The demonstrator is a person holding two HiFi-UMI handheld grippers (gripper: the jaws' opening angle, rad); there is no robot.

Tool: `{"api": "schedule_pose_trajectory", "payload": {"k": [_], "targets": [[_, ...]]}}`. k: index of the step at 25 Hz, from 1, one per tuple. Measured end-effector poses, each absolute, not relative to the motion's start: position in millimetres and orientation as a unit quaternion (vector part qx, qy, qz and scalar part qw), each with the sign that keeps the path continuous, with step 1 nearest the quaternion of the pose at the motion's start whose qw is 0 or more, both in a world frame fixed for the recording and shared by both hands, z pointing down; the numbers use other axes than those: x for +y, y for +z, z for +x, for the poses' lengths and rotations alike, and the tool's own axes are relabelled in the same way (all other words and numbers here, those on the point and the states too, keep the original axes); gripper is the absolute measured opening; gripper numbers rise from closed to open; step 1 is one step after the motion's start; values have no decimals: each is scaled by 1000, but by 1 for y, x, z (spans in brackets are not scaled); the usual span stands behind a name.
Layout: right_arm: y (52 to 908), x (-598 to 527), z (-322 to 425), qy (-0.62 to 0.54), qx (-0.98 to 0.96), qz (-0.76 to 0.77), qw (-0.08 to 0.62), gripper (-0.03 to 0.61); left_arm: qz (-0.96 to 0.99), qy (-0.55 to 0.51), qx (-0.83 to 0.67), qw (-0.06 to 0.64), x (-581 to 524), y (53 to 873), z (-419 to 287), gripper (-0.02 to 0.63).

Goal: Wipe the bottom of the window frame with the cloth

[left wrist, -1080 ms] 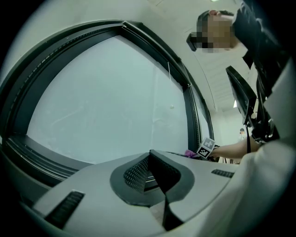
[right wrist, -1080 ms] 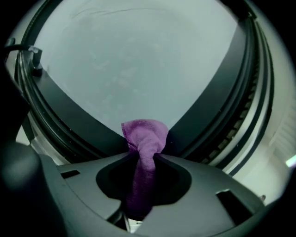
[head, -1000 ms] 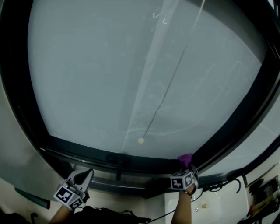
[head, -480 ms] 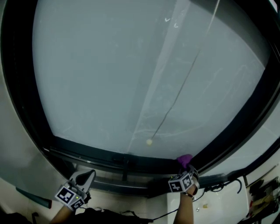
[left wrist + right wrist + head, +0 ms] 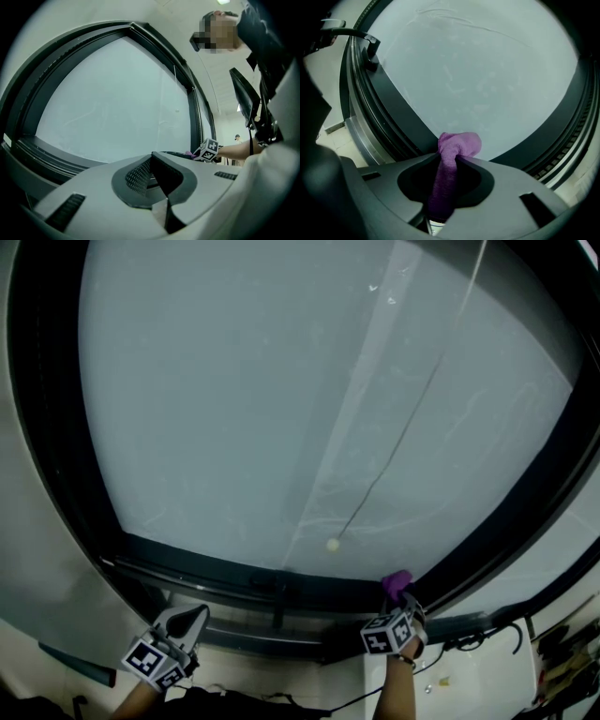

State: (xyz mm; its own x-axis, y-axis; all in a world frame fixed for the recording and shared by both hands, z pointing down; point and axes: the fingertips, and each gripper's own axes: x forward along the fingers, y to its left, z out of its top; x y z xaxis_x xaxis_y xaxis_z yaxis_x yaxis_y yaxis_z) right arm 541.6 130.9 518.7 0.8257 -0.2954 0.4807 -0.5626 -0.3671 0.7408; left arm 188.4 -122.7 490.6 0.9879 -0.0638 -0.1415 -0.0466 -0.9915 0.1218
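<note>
A purple cloth point(image 5: 454, 150) is pinched in my right gripper point(image 5: 451, 158), its bunched end poking out past the jaw tips. In the head view the cloth point(image 5: 397, 582) rests at the bottom right corner of the dark window frame point(image 5: 234, 576), with my right gripper point(image 5: 399, 601) just below it. My left gripper point(image 5: 186, 622) hangs lower left, below the frame's bottom rail, its jaws shut with nothing between them. From the left gripper view its closed tips point(image 5: 151, 161) point toward the bottom rail point(image 5: 42, 154), and the right gripper's marker cube point(image 5: 209, 149) shows further along.
A large pale pane point(image 5: 309, 399) fills the frame, crossed by a thin cord ending in a small bead point(image 5: 332, 545). A black handle point(image 5: 363, 40) sits on the frame. Cables and tools point(image 5: 487, 638) lie on the white sill at right.
The head view has shifted slightly, so the window and cord bead appear further right. Both grippers stay almost where they were, the cloth still at the frame's corner.
</note>
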Motion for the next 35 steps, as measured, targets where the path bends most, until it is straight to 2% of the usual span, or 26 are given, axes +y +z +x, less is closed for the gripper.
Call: {"api": "schedule_pose_trajectory", "payload": {"k": [22,35], "targets": [[522,102,515,146,-303,819,464,91,994,-78,-41,59,-132,490,163,5],[522,75,494,140,-307,798,499,91,995,-70,-29,62,-146,495,149,5]]}}
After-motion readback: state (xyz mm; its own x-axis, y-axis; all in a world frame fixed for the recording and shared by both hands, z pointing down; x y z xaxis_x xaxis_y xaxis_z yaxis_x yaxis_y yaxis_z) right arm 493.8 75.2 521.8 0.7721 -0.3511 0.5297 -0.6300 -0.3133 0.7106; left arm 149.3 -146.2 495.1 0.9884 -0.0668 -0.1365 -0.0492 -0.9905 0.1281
